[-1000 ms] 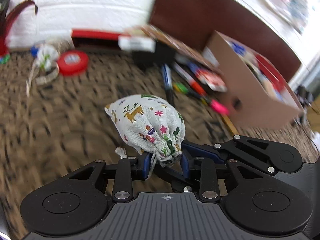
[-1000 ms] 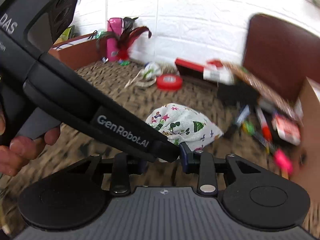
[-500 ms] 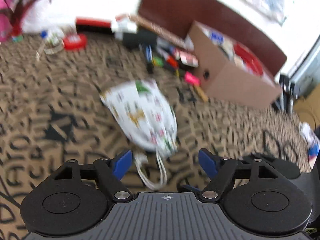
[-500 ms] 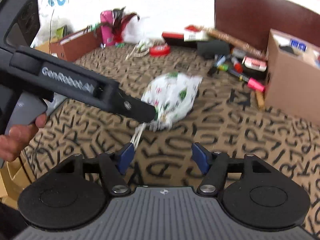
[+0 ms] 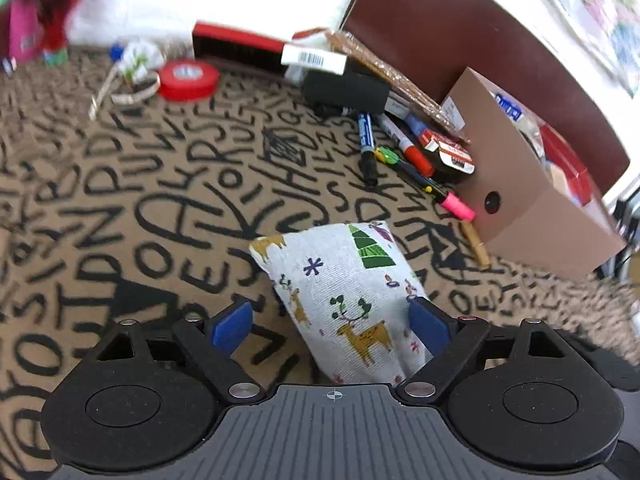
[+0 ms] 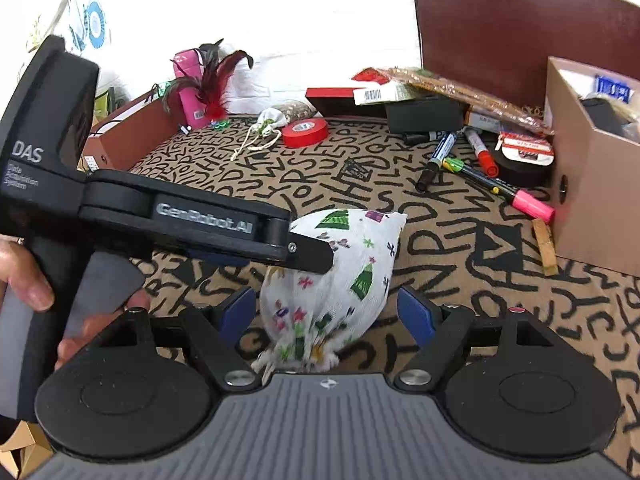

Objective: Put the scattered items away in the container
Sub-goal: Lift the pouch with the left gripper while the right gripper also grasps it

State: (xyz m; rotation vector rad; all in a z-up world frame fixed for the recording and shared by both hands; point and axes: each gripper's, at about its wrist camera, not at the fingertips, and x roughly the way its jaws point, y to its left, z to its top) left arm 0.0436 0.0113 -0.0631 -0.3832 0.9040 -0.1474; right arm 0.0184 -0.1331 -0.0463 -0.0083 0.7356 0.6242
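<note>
Regripping the printed pouch before the carry

Straddling the drawstring pouch [image 5: 344,304] from two sides, both tools stood wide with nothing clamped. The left gripper [image 5: 332,326] had just been opening; the pouch lay between its blue fingers [image 5: 231,326], the far pad touching or just beside the cloth, the near one clear of it. The right gripper [image 6: 330,314] had likewise just been opening, its fingers [image 6: 416,314] apart from the gathered neck of the pouch on either side. The pouch rested on the lettered cloth of the desk [image 5: 160,208], well short of the cardboard box [image 5: 532,216] that already held several things.

To do this step well, one tool alone seemed enough — probably the right, since the cinched neck sat squarely between its fingers and would give a firm bite where the cloth bunches. Closing on the loose belly of the bag risked pinching only fabric and letting the contents sag. The left tool's arm lay across the pouch in the right view, so it should clear away first. The markers [image 6: 476,160] and a pink highlighter [image 6: 532,206] lay in front of the box — the carry should pass above them.
</note>
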